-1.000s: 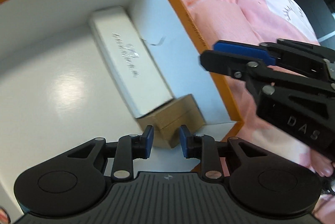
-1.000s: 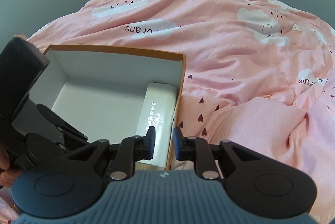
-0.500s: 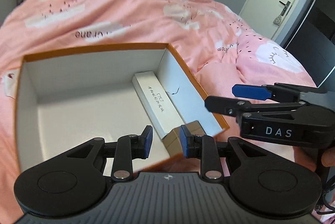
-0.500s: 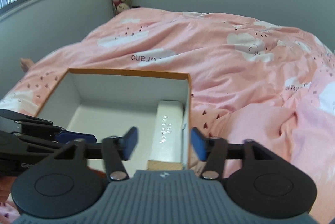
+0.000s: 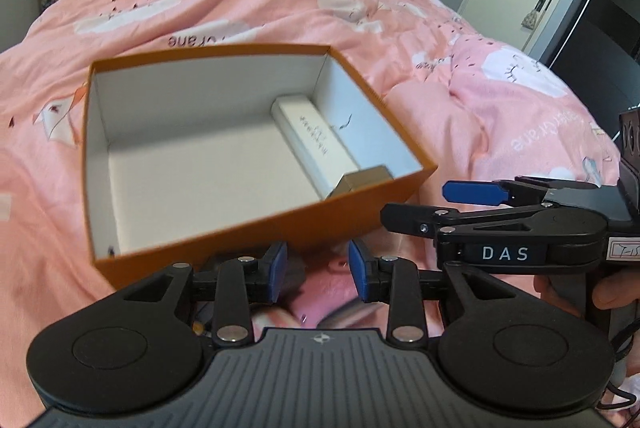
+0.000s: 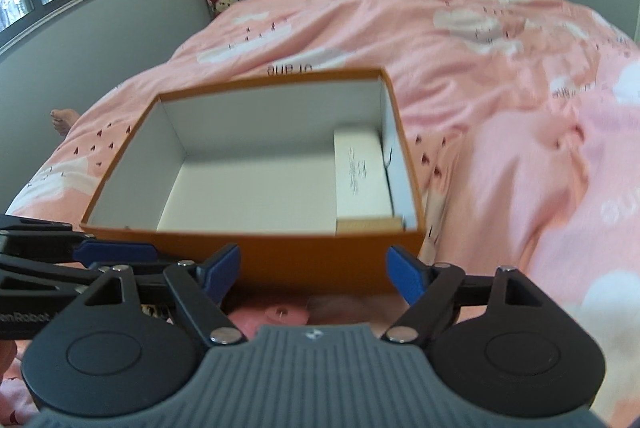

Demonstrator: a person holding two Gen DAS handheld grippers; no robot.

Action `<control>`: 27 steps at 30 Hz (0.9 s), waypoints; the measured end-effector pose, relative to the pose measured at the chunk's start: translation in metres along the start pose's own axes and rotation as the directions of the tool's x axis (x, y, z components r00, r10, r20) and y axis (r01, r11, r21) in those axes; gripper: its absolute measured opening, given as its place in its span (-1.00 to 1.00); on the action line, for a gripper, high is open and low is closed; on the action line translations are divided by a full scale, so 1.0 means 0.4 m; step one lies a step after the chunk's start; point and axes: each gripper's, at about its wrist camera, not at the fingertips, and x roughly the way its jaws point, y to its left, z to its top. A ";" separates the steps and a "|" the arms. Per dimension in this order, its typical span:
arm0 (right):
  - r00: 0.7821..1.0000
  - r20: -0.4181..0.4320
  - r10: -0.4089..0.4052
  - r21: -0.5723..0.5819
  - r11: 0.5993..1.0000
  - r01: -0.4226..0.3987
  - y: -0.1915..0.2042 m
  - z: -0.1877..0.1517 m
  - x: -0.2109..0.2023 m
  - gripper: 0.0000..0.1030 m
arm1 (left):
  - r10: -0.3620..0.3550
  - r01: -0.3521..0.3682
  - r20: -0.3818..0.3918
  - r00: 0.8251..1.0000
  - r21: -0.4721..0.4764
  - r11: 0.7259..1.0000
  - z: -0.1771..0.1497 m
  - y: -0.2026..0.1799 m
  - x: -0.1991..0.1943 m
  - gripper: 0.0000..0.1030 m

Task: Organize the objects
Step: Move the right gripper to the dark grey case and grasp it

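right tongs [image 5: 472, 206]: "DAS" | left tongs [image 6: 116, 260]: "enRobot" | bedspread [image 5: 248, 8]: "crane"

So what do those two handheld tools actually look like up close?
Both are matt black plastic with a ribbed grey base, two round black discs and silver rivets on hinged linkage bars. Each finger ends in a blue pad. The right tool, seen side-on, bears white letters "DAS" and a small label; a thin black cable trails below it. The left tool shows a small star-like emblem.

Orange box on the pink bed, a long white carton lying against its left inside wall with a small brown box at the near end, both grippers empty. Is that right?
Not quite. The white carton lies against the right inside wall of the orange box, as the right wrist view shows. The rest holds: the small brown box sits at its near end, the box is on the pink bed, and the left gripper and right gripper are empty.
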 end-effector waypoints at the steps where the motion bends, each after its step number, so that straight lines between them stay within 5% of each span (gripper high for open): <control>1: 1.000 -0.005 -0.003 0.007 1.000 0.003 0.002 -0.008 0.002 0.58 | 0.007 -0.007 -0.011 1.000 -0.003 1.000 -0.006 0.003 0.000 -0.26; 11: 0.998 -0.067 -0.019 -0.001 1.000 0.019 0.039 -0.047 0.017 0.59 | 0.020 -0.025 -0.066 0.998 -0.084 0.996 -0.037 0.062 -0.003 -0.26; 22: 0.990 -0.139 -0.039 0.032 0.999 0.044 0.038 -0.074 0.026 0.02 | -0.019 0.003 -0.092 0.996 -0.170 0.985 -0.060 0.141 -0.018 -0.26; 27: 0.986 -0.163 -0.016 0.050 0.998 0.024 0.039 -0.087 0.034 -0.08 | -0.048 0.029 -0.103 0.994 -0.179 0.983 -0.067 0.142 -0.006 -0.26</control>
